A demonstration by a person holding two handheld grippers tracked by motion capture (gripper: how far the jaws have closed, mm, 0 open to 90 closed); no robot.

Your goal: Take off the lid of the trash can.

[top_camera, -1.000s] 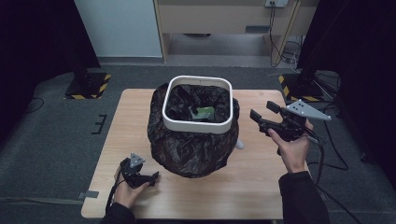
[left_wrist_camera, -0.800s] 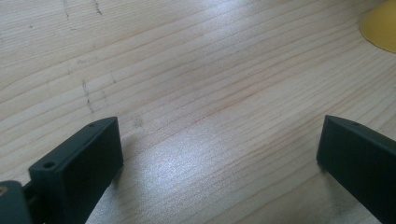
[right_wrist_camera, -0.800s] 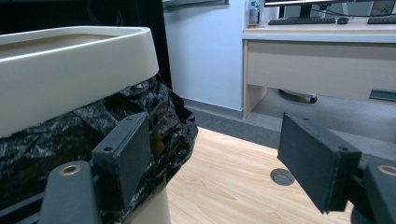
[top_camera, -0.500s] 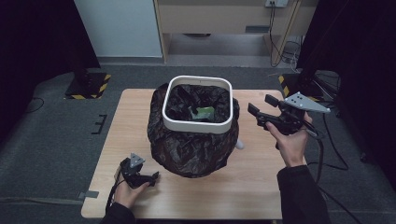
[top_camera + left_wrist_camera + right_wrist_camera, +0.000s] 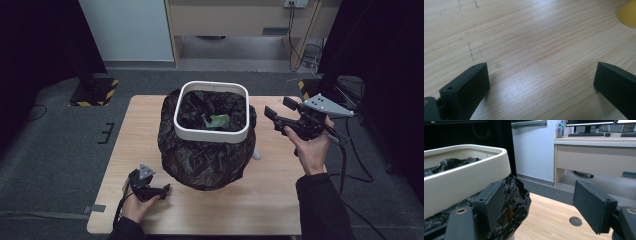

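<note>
At the table's front left corner the left gripper (image 5: 161, 190) lies open on bare wood. Mid-table stands the white bin (image 5: 211, 133), its black bag (image 5: 200, 160) hanging loose. By the right edge, the right gripper (image 5: 278, 114) is open, holding nothing; I think it may snag the thin plastic or tip the bin. No writing is readable.

High view: dim overall, with deep black areas at both sides and the wooden table (image 5: 280, 200) evenly lit from above; definition is soft and slightly grainy. The black bin bag (image 5: 205, 160) shows small specular glints, while the white bin rim (image 5: 210, 134) reads clean without glare. Left gripper view: bright, with a broad sheen on the wood between the jaws and a soft shadow beside the left jaw; the near jaws are blurred. Right gripper view: jaws and bag in shade, the far desk (image 5: 596, 152) brightly lit, fine detail smeared.
</note>
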